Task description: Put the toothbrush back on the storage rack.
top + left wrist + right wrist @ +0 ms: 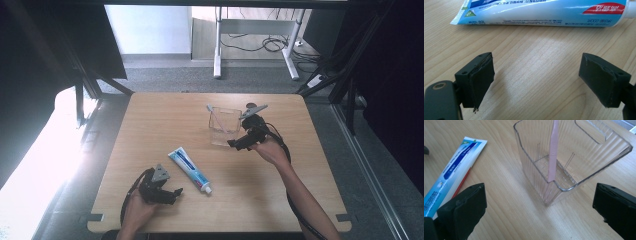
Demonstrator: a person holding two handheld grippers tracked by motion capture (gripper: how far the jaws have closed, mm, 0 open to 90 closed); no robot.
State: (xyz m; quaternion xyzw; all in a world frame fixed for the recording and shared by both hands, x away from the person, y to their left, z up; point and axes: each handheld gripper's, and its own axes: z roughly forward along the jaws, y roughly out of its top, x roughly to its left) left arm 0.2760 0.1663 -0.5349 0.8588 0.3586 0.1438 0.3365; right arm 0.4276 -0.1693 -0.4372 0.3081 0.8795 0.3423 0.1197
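Toothbrush (pixel 552 152) stood in the clear holder (pixel 224 127); toothpaste tube (pixel 190 170) lay on the table (pixel 150 125), likely next; left gripper (pixel 170 194) and right gripper (pixel 239 144) both gaped empty

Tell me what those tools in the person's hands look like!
Each hand holds a black tool: the left tool and the right tool. Both have two chunky black jaws with flat pads; the left tool's pad looks frayed at its edge. A grey three-cornered plate sits on top of each, and a black cable trails back from each. The forearms are bare, no sleeves.
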